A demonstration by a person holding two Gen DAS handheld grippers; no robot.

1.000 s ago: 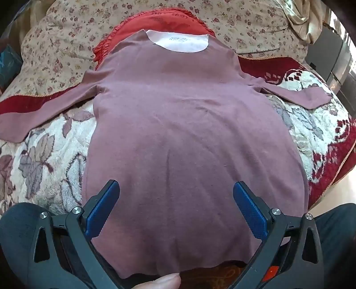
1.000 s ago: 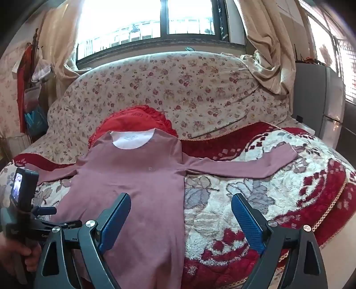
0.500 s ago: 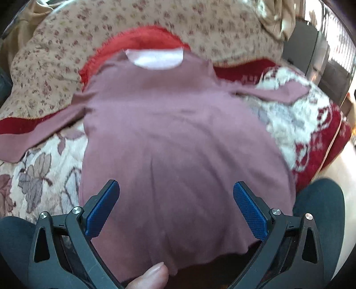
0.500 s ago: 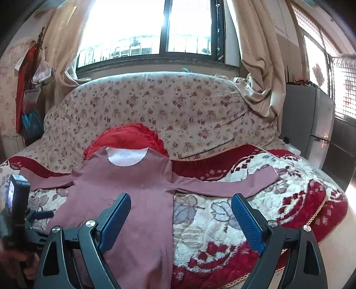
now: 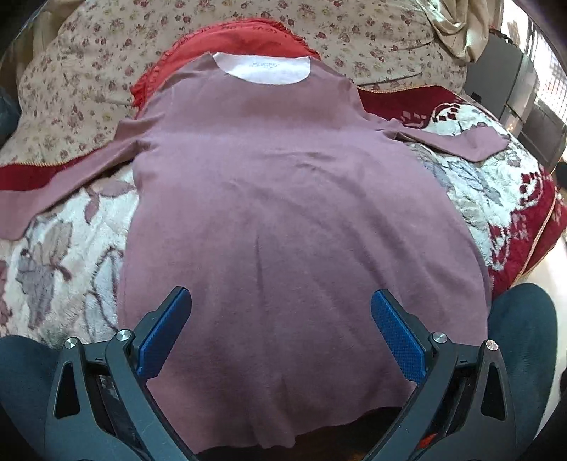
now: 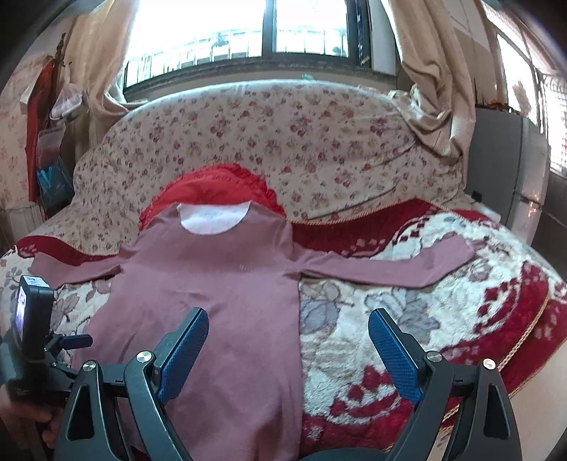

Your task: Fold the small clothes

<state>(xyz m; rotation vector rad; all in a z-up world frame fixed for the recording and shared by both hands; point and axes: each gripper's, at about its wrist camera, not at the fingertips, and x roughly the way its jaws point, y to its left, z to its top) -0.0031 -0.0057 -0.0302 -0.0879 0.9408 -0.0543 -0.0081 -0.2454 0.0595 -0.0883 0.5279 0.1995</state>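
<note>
A red-and-cream plush floral blanket point(image 6: 443, 308) covers the seat. Far behind, a frilled red cushion point(image 6: 212, 186) leans on the floral-print sofa back point(image 6: 283, 131), below a bright window point(image 6: 248, 32).

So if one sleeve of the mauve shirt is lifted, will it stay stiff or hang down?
The mauve shirt probably hangs limp: it follows the blanket's bumps. Likely light, since the thin sleeve lies flat. The fuzzy blanket may drag on it.

Shirt point(image 5: 283, 212) left cuff leaves the picture's edge.

shirt point(image 5: 290, 220): matt knit cloth | blanket point(image 6: 407, 319): plush, fuzzy
</note>
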